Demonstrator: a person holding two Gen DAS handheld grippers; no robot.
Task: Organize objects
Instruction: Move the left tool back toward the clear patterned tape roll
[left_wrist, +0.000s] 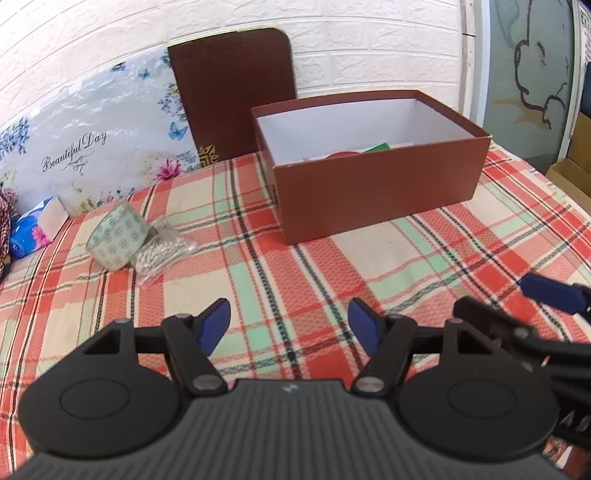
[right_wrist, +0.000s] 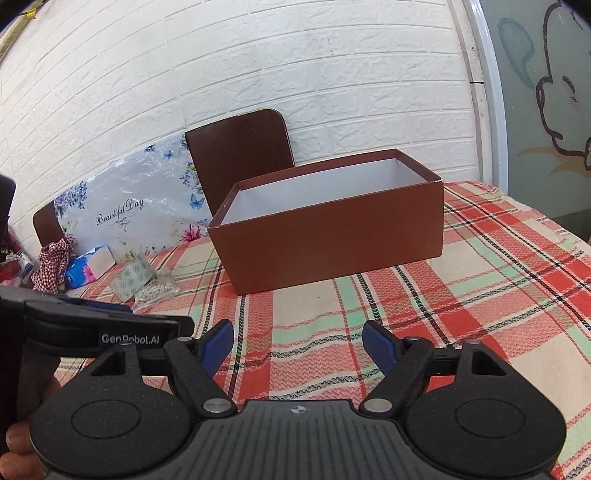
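An open brown box (left_wrist: 376, 199) (right_wrist: 332, 251) with a white inside stands on the plaid cloth; a red thing and a green thing (left_wrist: 376, 147) show at its bottom. A roll of patterned tape (left_wrist: 118, 236) (right_wrist: 131, 282) and a clear bag of small white beads (left_wrist: 162, 254) (right_wrist: 157, 291) lie to the left of it. My left gripper (left_wrist: 290, 325) hovers open over the cloth in front of the box, with nothing between its blue pads. My right gripper (right_wrist: 299, 345) is open and holds nothing, just to the right of the left one.
The brown box lid (left_wrist: 236, 96) (right_wrist: 240, 155) leans on the white brick wall, beside a flowered plastic pack (left_wrist: 92, 140) (right_wrist: 125, 214). A blue tissue pack (left_wrist: 33, 229) (right_wrist: 86, 271) and red checked cloth (right_wrist: 51, 266) lie far left. The table edge runs along the right.
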